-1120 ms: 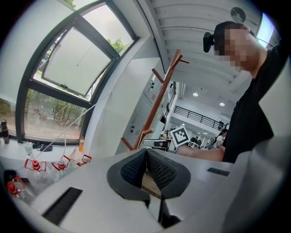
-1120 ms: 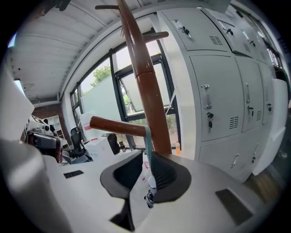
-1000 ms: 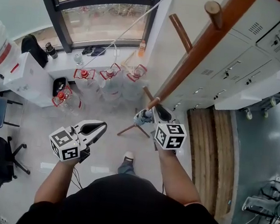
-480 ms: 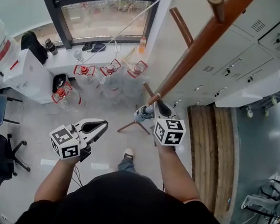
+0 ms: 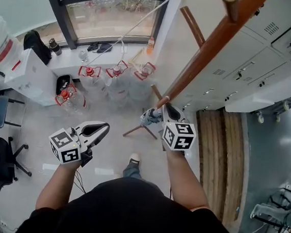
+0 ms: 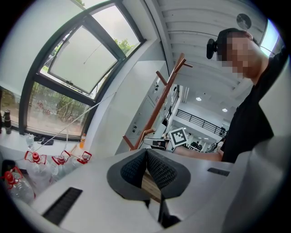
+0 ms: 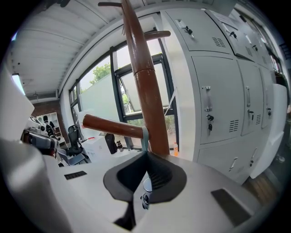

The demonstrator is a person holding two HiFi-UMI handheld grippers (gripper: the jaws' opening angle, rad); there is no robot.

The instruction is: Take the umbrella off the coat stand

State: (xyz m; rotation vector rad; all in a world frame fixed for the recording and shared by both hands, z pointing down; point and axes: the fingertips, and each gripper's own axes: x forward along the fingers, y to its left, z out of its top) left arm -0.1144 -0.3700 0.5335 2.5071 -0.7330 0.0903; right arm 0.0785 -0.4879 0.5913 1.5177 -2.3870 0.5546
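Glossy, smooth wooden coat stand [image 5: 208,51]; matt painted metal lockers [image 5: 276,39].

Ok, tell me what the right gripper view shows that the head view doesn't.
Only the right gripper view: the umbrella strap hung over a peg, with the right gripper shut on it. Only the head view: the left gripper, apart from the stand, the water jugs on the floor, and the umbrella bundle by the right gripper. Both: the coat stand pole and the grey lockers.
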